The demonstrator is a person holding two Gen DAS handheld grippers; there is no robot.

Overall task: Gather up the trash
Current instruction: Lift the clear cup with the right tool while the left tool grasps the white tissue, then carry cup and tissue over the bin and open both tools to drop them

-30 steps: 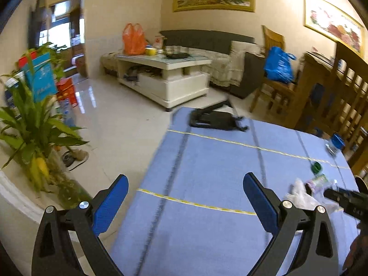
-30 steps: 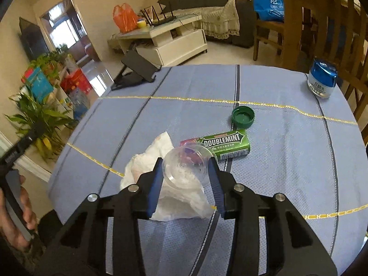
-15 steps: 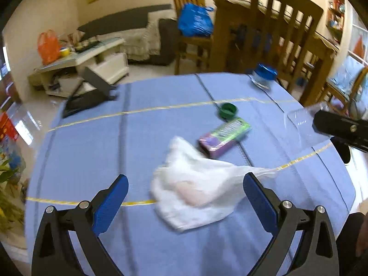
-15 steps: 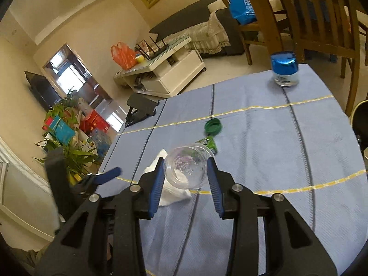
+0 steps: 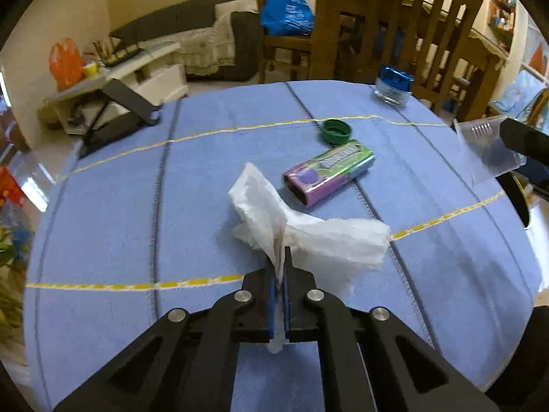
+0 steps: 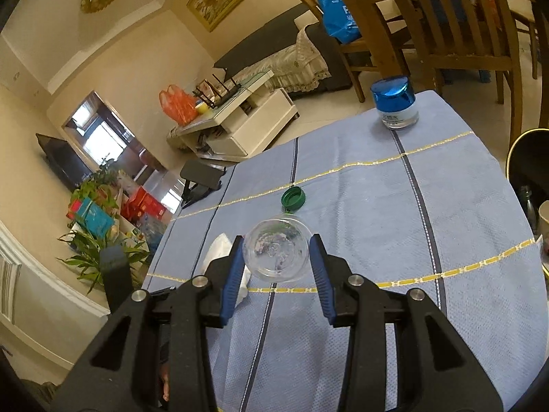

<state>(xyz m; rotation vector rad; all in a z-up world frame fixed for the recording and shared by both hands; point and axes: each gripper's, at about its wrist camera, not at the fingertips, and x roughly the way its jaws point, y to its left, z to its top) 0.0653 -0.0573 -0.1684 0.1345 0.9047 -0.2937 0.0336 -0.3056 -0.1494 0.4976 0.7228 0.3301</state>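
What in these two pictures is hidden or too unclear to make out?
- Gum pack: in the right wrist view it sits behind the clear cup held by the right gripper.
- Tissue: the part pinched in the left gripper is hidden; the right wrist view shows only a corner.
- Jar: label print too small.
- Dark bin: cut off by the right edge, contents unseen.

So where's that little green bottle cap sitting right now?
The green cap lies open side up on the blue tablecloth, just beyond the gum pack in the left wrist view; the right wrist view shows it beyond the held clear cup.
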